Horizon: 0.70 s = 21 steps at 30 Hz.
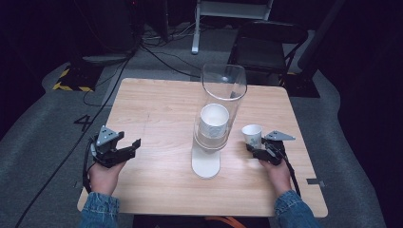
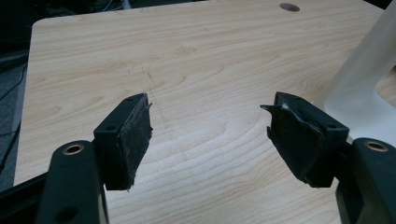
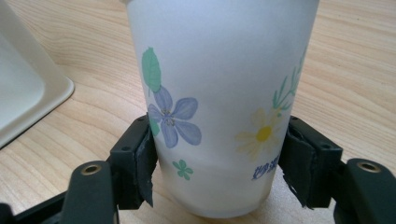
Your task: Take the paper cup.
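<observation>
A light wooden table with rounded corners (image 1: 157, 109) carries everything in hand. Near its middle stands a tall clear plastic cup dispenser on a white base (image 1: 206, 164), its tube leaning a little away from the person, with a stack of white paper cups (image 1: 214, 121) inside it.

The left gripper (image 1: 129, 148) rests near the table's left edge, well apart from the dispenser; in the left gripper view its jaws stand wide apart over bare wood with nothing between them.

The right gripper (image 1: 254, 148) sits to the right of the dispenser, and its jaws are clamped on the lower wall of a small white paper cup printed with blue and yellow flowers (image 3: 219, 93). The cup stands upright on the table just right of the dispenser's base, its long axis vertical, its open mouth pointing up and its narrower bottom on the wood. One pad (image 3: 145, 163) presses each side.
</observation>
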Tool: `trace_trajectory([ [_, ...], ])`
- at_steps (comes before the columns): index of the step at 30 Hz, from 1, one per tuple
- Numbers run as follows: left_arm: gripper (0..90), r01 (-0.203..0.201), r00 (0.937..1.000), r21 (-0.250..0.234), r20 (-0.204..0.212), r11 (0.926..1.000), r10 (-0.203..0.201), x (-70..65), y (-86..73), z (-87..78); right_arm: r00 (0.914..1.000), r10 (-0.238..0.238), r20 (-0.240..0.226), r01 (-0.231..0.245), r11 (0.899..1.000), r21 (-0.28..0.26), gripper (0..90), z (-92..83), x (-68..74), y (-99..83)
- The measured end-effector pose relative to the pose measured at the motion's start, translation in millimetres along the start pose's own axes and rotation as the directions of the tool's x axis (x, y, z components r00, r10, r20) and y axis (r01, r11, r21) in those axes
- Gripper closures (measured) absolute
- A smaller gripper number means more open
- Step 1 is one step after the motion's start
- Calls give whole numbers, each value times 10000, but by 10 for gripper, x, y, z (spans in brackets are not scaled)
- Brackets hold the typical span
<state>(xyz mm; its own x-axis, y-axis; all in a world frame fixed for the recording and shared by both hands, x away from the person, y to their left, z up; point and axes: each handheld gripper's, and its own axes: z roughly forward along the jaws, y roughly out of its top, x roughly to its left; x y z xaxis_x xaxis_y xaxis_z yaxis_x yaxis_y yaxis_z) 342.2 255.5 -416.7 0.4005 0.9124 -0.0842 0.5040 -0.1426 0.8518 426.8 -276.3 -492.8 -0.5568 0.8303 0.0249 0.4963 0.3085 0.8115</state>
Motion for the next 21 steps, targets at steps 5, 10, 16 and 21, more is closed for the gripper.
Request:
trace_trajectory([
  [5, 295, 5, 10000, -9, 1, 10000, -5, 0, 1, 0, 10000, -23, 38, 22, 10000, 97, 343, 2, 5, -3],
  [10, 295, 4, 10000, -8, -16, 10000, -4, 3, 0, 0, 10000, -36, 13, 36, 9999, 152, 337, 3, 8, -3],
  [16, 295, 6, 10000, 7, -12, 10000, -6, 3, 0, 3, 9999, -121, -57, 122, 9998, 168, 309, 6, 20, -3],
  [21, 295, 22, 10000, 10, -3, 10000, -22, 2, 1, 5, 9998, 171, -96, -172, 9998, -47, 191, -18, -10, -1],
])
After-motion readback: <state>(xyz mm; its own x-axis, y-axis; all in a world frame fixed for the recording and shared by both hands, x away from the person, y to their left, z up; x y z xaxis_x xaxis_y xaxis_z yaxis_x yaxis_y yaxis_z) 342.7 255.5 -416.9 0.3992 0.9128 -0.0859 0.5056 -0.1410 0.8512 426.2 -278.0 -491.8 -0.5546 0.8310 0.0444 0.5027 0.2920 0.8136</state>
